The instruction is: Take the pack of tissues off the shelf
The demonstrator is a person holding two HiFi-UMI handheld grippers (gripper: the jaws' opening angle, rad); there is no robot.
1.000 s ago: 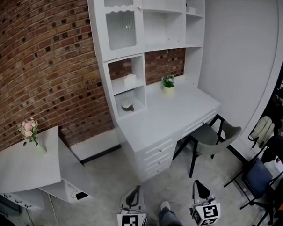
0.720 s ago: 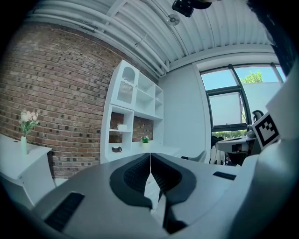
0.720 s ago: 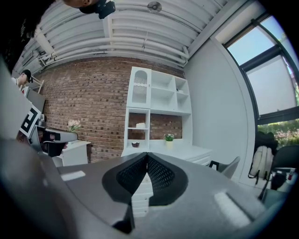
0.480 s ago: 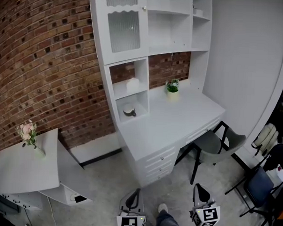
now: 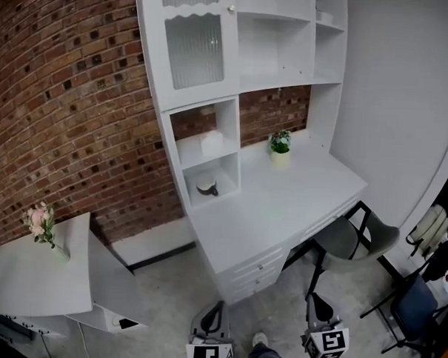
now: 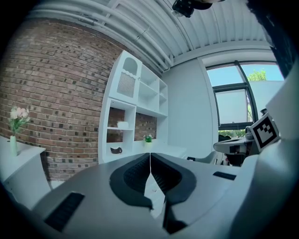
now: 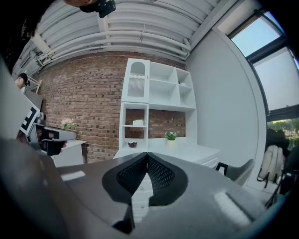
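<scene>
The left gripper [image 5: 214, 309] and the right gripper [image 5: 313, 303] are held side by side at the bottom edge of the head view, both pointing toward a white desk unit [image 5: 282, 207] that stands against a brick wall [image 5: 72, 101]. In the left gripper view, the left gripper [image 6: 150, 156] has its 2 jaws closed, pad against pad. In the right gripper view, the right gripper [image 7: 147, 156] is in the same condition, with its 2 jaws fully together. The pack of tissues [image 5: 211, 143] lies on the upper of 2 open shelf compartments in the unit, well ahead of both grippers and higher than their tips. It sits slightly left of the left gripper's line [image 6: 123, 124] and also slightly left of the right gripper's line [image 7: 138, 123]. Neither gripper touches it. A dark bowl-shaped item [image 5: 206, 187] occupies the compartment directly below the pack. A small potted plant [image 5: 280, 144] stands on the desktop to the right of that compartment, ahead of the right gripper. A grey chair [image 5: 347, 239] is at the desk, near the right gripper and to its right. A low white table [image 5: 27, 277] carrying a vase of pink flowers [image 5: 40, 222] is well to the left of the left gripper.
</scene>
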